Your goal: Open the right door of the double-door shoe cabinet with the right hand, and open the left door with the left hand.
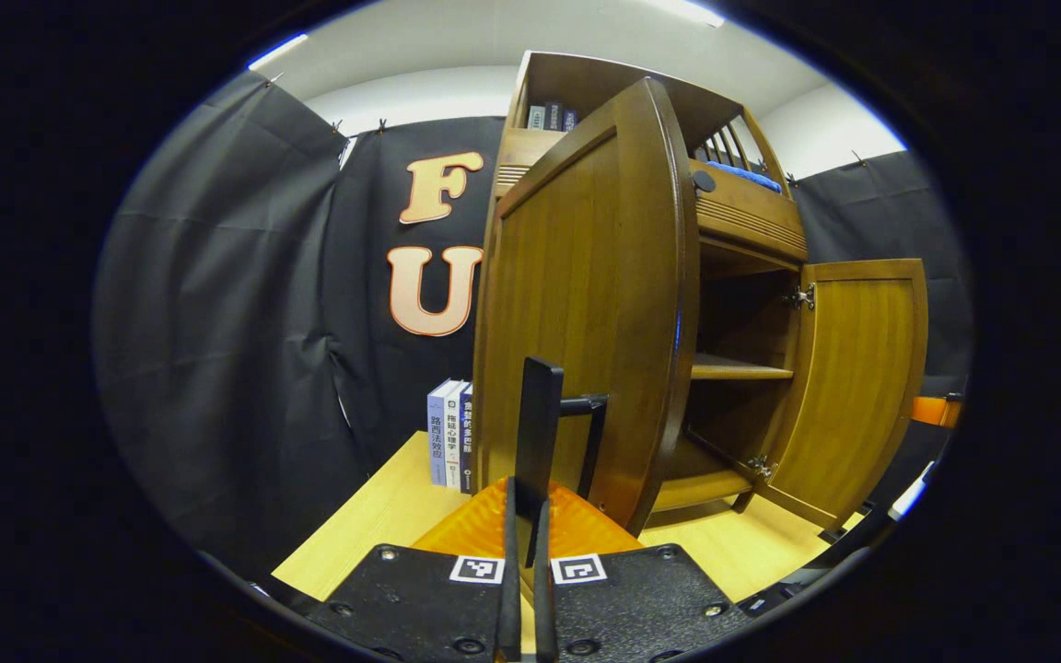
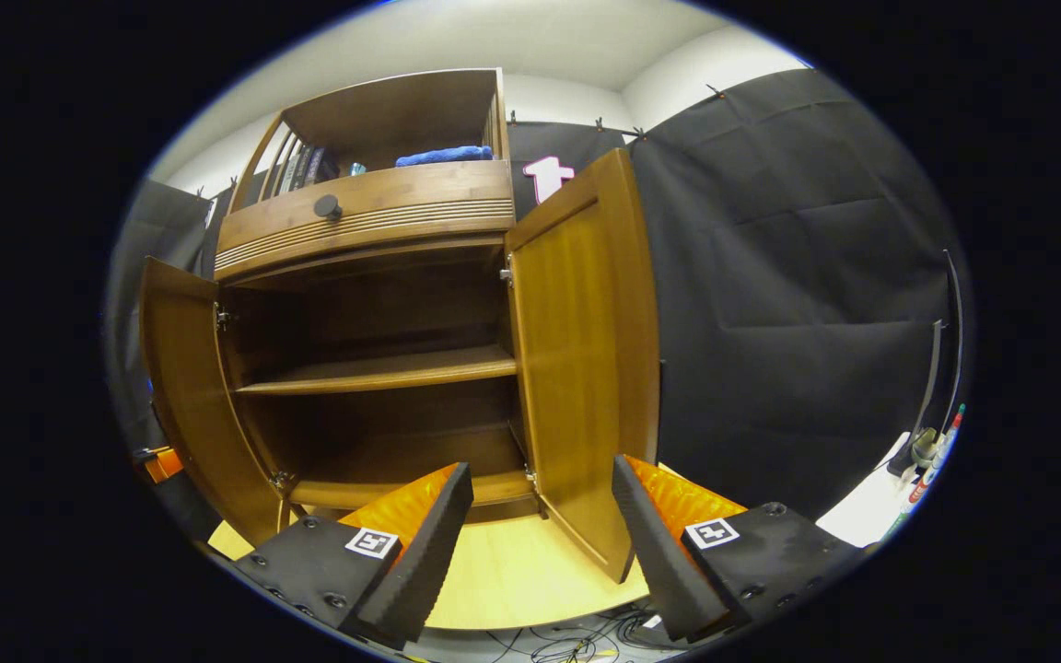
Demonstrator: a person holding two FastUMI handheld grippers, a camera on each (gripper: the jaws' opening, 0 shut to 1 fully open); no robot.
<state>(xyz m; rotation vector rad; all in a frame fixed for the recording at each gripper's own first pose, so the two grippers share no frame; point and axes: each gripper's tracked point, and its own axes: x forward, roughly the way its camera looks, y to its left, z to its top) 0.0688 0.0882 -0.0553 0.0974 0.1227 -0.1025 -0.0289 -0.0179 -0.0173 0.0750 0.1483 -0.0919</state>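
The wooden shoe cabinet [image 2: 365, 207] stands on a light table with both doors swung open. In the left gripper view the left door [image 1: 586, 304] fills the middle, edge toward me. My left gripper [image 1: 526, 529] is shut on that door's black handle [image 1: 540, 419], which rises from between its fingers. The right door [image 1: 862, 387] hangs open farther off. In the right gripper view my right gripper [image 2: 540, 539] is open with nothing between its fingers, just in front of the right door [image 2: 586, 350]. The left door [image 2: 180, 387] stands open at the left.
Inside the cabinet are a bare middle shelf [image 2: 383, 368] and bottom board. Above sit a drawer with a dark knob [image 2: 328, 207], a blue cloth [image 2: 443, 155] and several books. More books [image 1: 449, 433] stand on the table [image 1: 374, 525] left of the cabinet. Cables [image 2: 567, 645] lie below the table edge.
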